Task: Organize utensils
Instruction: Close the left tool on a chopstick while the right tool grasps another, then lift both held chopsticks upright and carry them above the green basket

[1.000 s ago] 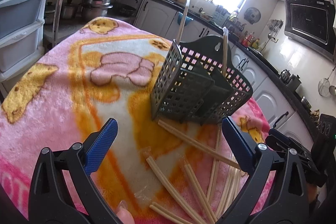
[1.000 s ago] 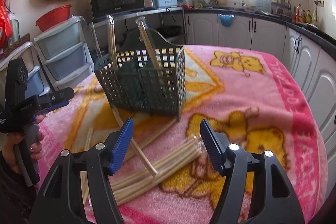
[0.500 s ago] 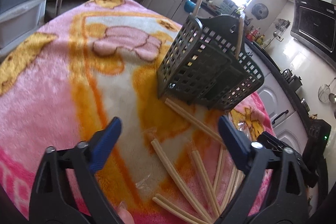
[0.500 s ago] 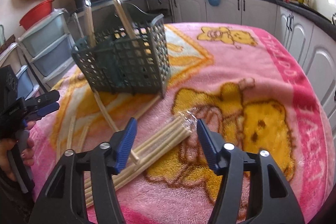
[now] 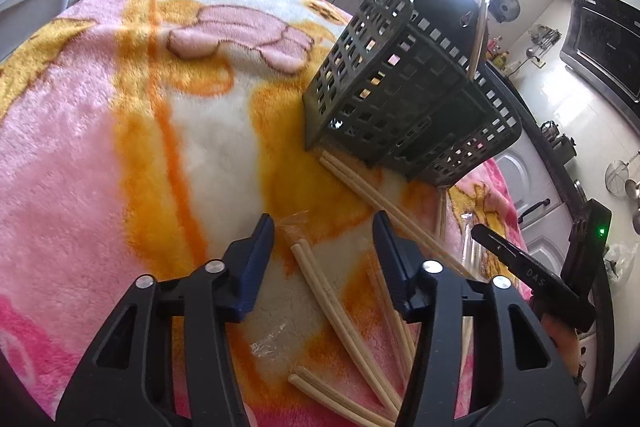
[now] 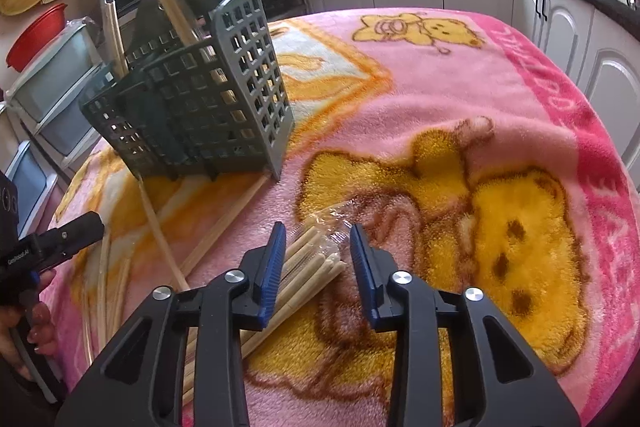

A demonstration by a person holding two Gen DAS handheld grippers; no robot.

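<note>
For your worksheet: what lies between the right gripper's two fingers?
In the right wrist view, wrapped chopsticks lie between the closing right gripper fingers, not yet pinched.

Both wrist cams look steeply down, close, probably from opposite sides, sharing the basket (image 5: pixel 404 99) (image 6: pixel 196 107) & blanket (image 5: pixel 120 131) (image 6: pixel 460 99).

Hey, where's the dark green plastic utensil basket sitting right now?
The dark green plastic lattice utensil basket stands upright on the pink cartoon-bear blanket, upper left in the right wrist view, beyond the loose wooden chopsticks lying at its base.
</note>
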